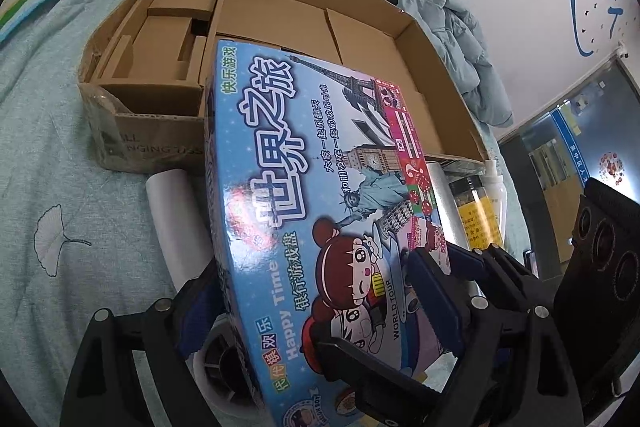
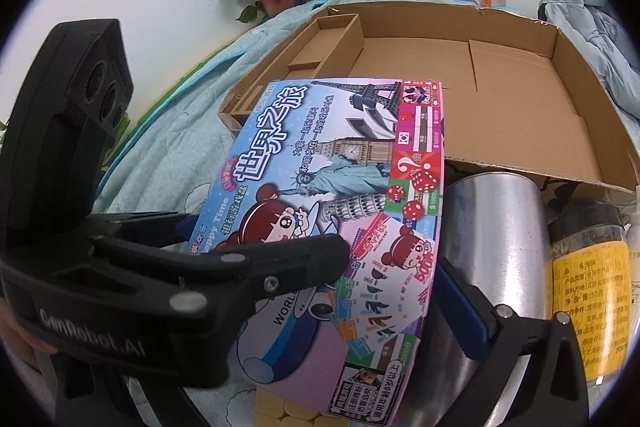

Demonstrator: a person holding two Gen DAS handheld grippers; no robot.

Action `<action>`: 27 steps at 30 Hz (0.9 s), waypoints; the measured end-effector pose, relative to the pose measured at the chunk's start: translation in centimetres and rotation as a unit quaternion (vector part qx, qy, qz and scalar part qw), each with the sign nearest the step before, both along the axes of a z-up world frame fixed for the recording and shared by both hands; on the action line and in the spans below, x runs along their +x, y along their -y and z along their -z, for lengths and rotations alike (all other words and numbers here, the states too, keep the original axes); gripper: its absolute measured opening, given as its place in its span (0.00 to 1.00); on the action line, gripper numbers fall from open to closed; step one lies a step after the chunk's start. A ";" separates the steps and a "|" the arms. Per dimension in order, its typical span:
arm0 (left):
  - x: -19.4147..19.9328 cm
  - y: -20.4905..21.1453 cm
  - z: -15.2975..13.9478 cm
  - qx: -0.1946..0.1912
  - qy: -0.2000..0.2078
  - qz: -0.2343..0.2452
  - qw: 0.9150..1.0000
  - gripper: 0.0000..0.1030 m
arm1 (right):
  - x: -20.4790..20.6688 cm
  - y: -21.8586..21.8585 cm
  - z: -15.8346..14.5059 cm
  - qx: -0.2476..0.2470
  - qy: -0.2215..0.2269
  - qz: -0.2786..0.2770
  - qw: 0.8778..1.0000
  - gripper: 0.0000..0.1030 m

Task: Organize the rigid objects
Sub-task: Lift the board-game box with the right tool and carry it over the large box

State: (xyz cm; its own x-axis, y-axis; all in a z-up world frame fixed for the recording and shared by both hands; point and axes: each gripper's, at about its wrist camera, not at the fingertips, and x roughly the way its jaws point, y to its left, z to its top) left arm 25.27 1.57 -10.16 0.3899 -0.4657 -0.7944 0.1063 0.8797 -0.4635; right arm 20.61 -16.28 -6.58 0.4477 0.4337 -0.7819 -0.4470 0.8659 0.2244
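Slip risk: board-game box point(image 1: 304, 211) wide, flat and glossy, pinched only at its near end by the left gripper point(image 1: 320, 291); likely to pivot or slide out if tilted further.
Snag risk: far edge of the game box overhangs the near wall of the cardboard carton point(image 1: 280, 23); could catch on that wall or on the inner divider and jam instead of dropping flat.
Collision risk: steel canister point(image 2: 496, 227) and yellow-labelled jar point(image 2: 584, 291) just beside the game box on the bed; prone to being knocked by a swing.
Left gripper state: clamped across the width of the game box, one finger on each long edge.
Right gripper point(image 2: 460, 291) state: blue pad near the box's right edge; impossible to tell whether gripping.
Box position: tilted, near end between the left fingers, far end above the carton's front rim, not yet inside.
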 end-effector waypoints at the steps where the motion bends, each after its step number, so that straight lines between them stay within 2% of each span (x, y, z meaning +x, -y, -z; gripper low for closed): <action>1: 0.0 0.1 -0.1 0.001 0.002 -0.001 1.000 0.84 | 0.1 0.0 -0.1 0.001 -0.003 0.005 1.000 0.99; 7: -1.0 0.1 -1.6 0.012 0.032 0.003 0.999 0.80 | -0.6 0.3 -1.0 0.005 0.009 0.019 1.000 0.99; 11: -1.9 0.6 -4.4 0.027 0.070 0.014 0.997 0.74 | -1.5 0.7 -2.6 0.010 0.036 0.030 0.999 0.98; 14: -2.3 1.1 -6.6 0.045 0.106 0.026 0.993 0.73 | -1.8 0.9 -4.1 0.016 0.062 0.035 0.997 0.97; 20: -2.2 1.7 -10.5 0.042 0.158 0.031 0.986 0.72 | -2.3 1.8 -7.7 0.020 0.119 0.051 0.991 0.96; 27: 0.6 1.6 -12.9 0.030 0.179 0.013 0.983 0.71 | -3.7 2.6 -9.0 0.028 0.142 0.067 0.987 0.95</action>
